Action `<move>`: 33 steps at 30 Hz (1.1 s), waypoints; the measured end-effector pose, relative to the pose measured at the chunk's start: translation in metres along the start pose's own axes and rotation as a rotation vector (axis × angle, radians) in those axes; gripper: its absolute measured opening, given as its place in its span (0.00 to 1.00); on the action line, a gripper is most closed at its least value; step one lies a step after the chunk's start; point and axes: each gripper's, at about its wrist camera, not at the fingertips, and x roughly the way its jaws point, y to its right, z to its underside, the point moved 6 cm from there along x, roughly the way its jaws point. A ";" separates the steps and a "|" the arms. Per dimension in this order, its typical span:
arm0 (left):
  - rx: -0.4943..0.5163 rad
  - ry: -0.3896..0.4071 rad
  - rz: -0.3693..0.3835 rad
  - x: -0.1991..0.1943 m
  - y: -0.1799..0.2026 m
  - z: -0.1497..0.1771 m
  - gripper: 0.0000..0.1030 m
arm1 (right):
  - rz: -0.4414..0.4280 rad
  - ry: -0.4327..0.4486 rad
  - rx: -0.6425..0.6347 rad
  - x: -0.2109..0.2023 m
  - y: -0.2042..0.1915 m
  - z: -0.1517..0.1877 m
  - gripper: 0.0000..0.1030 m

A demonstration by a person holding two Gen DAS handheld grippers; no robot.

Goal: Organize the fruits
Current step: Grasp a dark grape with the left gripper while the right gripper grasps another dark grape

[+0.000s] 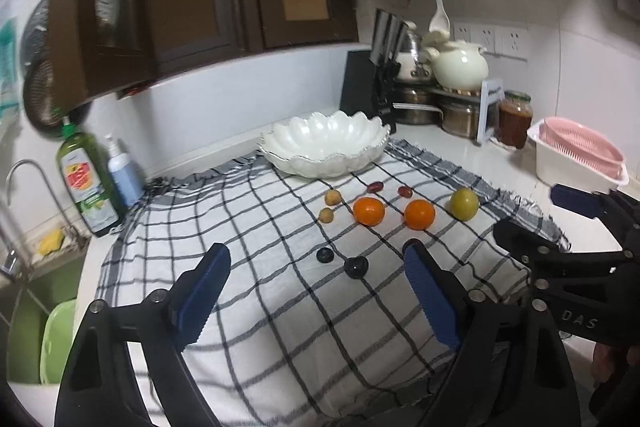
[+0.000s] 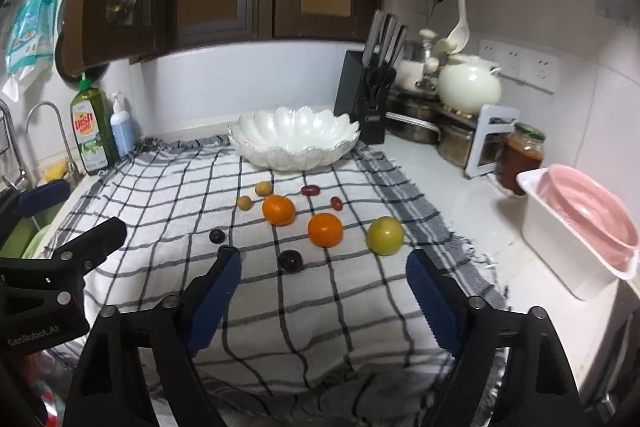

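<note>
Fruits lie on a checked cloth: two oranges, a green-yellow fruit, two small yellow-brown fruits, two red dates and two dark fruits. A white scalloped bowl stands empty behind them. My left gripper is open and empty above the cloth's near part. My right gripper is open and empty, in front of the fruits.
A knife block, pots and a white teapot stand at the back right. A sauce jar and a white bin with a pink colander stand on the right. Soap bottles and a sink tap are on the left.
</note>
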 end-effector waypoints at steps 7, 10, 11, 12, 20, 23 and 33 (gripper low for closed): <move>0.030 -0.088 0.079 0.051 0.000 0.005 0.76 | -0.028 -0.072 0.019 0.048 -0.006 0.005 0.71; 0.052 -0.125 0.108 0.073 0.003 0.009 0.70 | -0.037 -0.095 0.020 0.066 -0.010 0.006 0.67; 0.062 -0.131 0.111 0.078 0.004 0.010 0.70 | -0.044 -0.105 0.018 0.074 -0.011 0.007 0.66; 0.077 -0.140 0.119 0.084 0.005 0.012 0.69 | -0.046 -0.110 0.018 0.078 -0.012 0.007 0.64; 0.125 -0.217 0.213 0.124 0.016 0.027 0.57 | -0.086 -0.186 0.027 0.118 -0.020 0.015 0.54; 0.125 -0.240 0.237 0.134 0.019 0.030 0.54 | -0.095 -0.213 0.029 0.129 -0.022 0.020 0.51; 0.147 -0.296 0.291 0.156 0.024 0.038 0.42 | -0.121 -0.287 0.030 0.153 -0.026 0.032 0.41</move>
